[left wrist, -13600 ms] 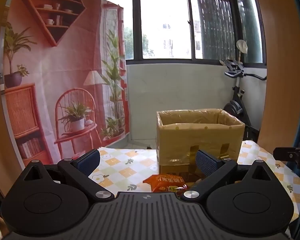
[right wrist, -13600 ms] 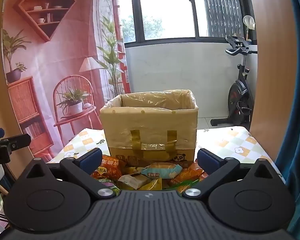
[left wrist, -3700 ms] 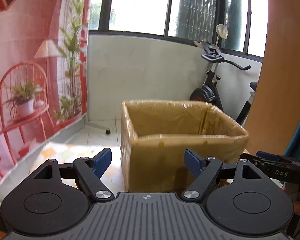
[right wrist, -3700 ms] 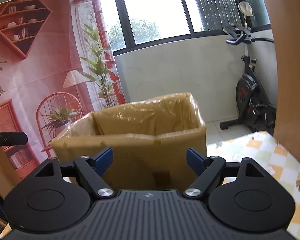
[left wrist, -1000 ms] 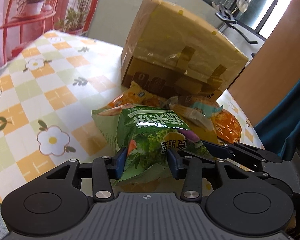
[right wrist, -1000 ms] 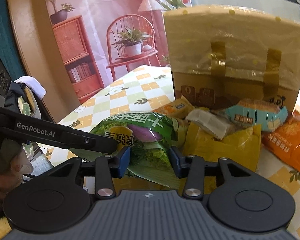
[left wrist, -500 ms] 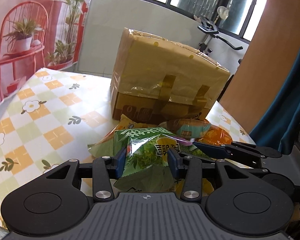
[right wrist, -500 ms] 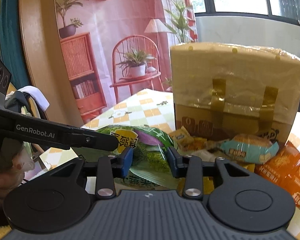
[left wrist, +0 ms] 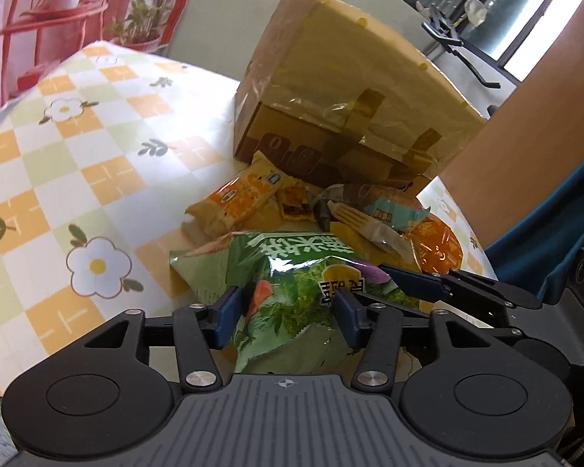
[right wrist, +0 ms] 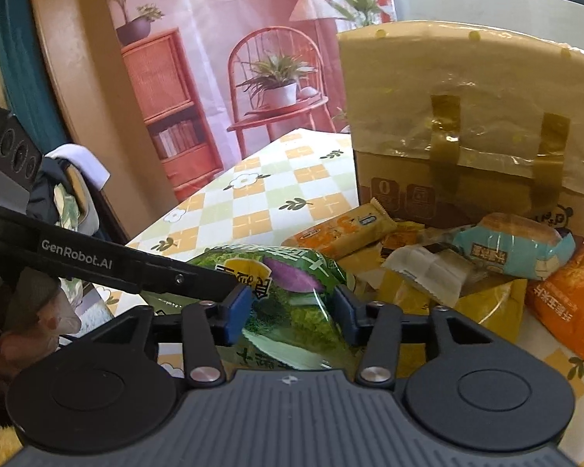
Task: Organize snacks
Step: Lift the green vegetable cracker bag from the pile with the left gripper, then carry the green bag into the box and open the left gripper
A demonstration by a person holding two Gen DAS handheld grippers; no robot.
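Note:
A green snack bag (left wrist: pixel 288 272) is held from two sides, low over the checked tablecloth. My left gripper (left wrist: pixel 286 317) is shut on its near end. My right gripper (right wrist: pixel 292 313) is shut on the same bag (right wrist: pixel 288 288) from the other side. The right gripper's fingers (left wrist: pixel 416 278) reach in from the right in the left wrist view. Behind the bag lies a pile of snacks: an orange cracker pack (left wrist: pixel 237 198), a blue bun pack (right wrist: pixel 514 249), a yellow bag (right wrist: pixel 482 303), an orange bag (right wrist: pixel 564 303). The plastic-lined cardboard box (left wrist: pixel 354 89) stands behind them.
The tablecloth (left wrist: pixel 78 155) with orange checks and flowers stretches left of the pile. A wooden panel (left wrist: pixel 518 124) stands right of the box. An exercise bike (left wrist: pixel 455 35) is behind. The left gripper's arm (right wrist: pixel 97 257) crosses the right wrist view's left side.
Both grippers stay shut on the green bag. Over the last half second the bag and both grippers have tipped back down toward the table, closer to the snack pile.

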